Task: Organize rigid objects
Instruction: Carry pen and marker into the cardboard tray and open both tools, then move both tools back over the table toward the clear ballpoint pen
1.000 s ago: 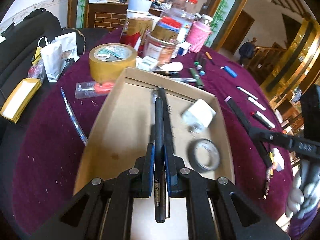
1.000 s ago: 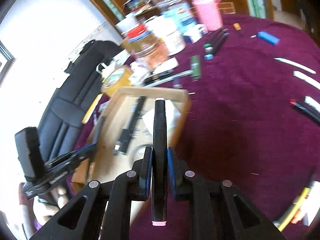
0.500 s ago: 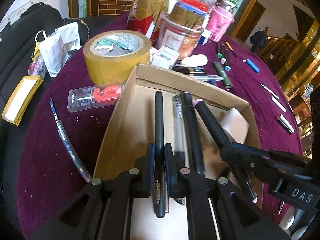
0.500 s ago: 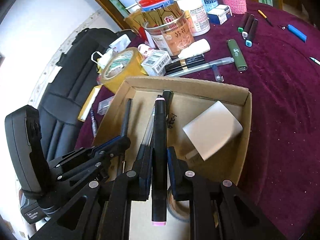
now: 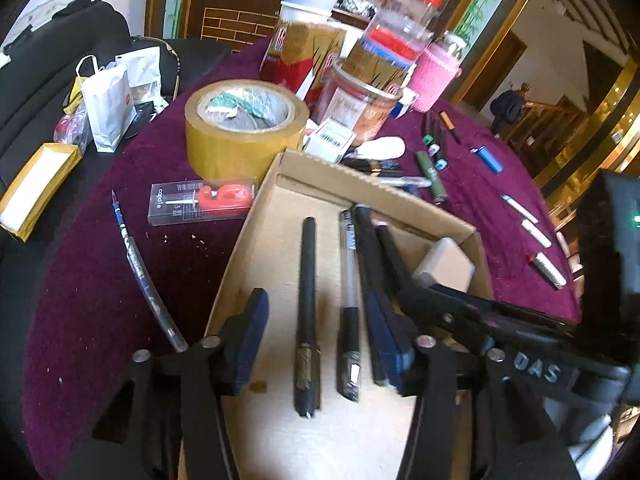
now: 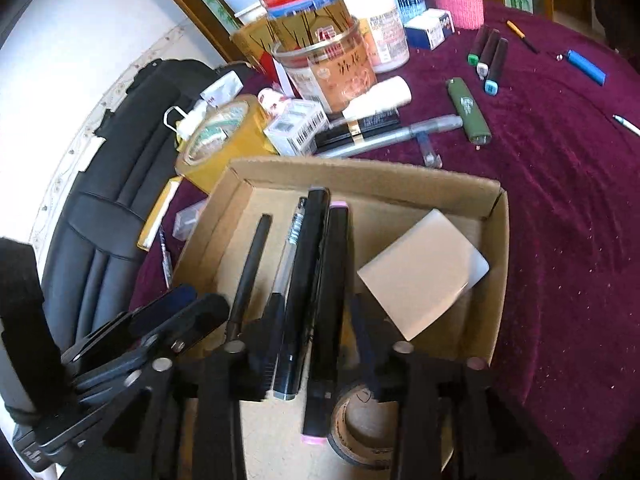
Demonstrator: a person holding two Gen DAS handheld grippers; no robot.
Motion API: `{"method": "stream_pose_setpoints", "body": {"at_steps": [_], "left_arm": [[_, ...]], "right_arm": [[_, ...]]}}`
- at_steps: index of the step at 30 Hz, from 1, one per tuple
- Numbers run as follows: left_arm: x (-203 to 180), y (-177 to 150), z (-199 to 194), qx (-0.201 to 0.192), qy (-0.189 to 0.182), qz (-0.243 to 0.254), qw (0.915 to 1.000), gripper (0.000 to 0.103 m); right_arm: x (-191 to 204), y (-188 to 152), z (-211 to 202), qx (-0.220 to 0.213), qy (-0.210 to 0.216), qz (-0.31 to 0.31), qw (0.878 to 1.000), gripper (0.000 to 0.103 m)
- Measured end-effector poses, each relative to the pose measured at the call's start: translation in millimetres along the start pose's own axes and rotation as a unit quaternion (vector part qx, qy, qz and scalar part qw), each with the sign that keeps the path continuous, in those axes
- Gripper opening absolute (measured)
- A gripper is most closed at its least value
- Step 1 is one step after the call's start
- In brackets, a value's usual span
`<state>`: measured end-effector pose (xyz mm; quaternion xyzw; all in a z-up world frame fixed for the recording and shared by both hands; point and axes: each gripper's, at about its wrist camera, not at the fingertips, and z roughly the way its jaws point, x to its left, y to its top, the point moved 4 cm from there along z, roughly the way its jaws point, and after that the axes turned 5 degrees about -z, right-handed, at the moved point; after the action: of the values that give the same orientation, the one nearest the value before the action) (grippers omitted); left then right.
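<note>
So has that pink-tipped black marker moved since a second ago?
Yes. The pink-tipped marker went from above the purple cloth into the cardboard box, lying beside the other pens as the right fingers open.

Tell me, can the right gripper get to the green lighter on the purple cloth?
Probably yes. The green lighter lies alone on bare purple cloth just past the cardboard box. The right gripper, jaws opening around a pink-capped marker, only has to clear the box's far wall.

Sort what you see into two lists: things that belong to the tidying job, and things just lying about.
Job: cardboard box, black pen, pink-tipped marker, clear pen.

Lying about: tape roll, pink cup, jar, white bag.
</note>
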<state>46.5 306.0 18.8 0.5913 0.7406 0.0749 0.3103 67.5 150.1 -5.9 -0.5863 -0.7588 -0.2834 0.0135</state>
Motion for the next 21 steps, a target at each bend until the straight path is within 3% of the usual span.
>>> {"method": "stream_pose_setpoints", "body": {"at_steps": [2, 5, 11, 17, 21], "left_arm": [[-0.9, -2.4, -10.6, -0.007, -0.013, -0.008, 0.9999, 0.064], [-6.6, -7.6, -25.8, -0.017, -0.022, -0.010, 0.9996, 0.064], [-40.1, -23.1, -58.0, -0.043, -0.061, 0.003, 0.9972, 0.067], [-98.1, -50.7, -77.5, -0.040, -0.119, 0.027, 0.9917, 0.072], [-149.0, -84.0, -83.3, -0.022, -0.175, 0.062, 0.9824, 0.081]], "right_arm": [[-2.5, 0.0, -8.8, -0.009, 0.015, 0.004, 1.000, 0.052], [-9.3, -1.3, -28.4, -0.034, 0.022, 0.005, 0.999, 0.059], [-43.3, -14.1, -88.2, -0.102, -0.002, -0.006, 0.995, 0.078], [-119.0, -45.2, -148.4, -0.153, -0.036, 0.044, 0.987, 0.080], [-179.4, -69.8, -182.3, -0.170, -0.067, 0.083, 0.980, 0.081]]}}
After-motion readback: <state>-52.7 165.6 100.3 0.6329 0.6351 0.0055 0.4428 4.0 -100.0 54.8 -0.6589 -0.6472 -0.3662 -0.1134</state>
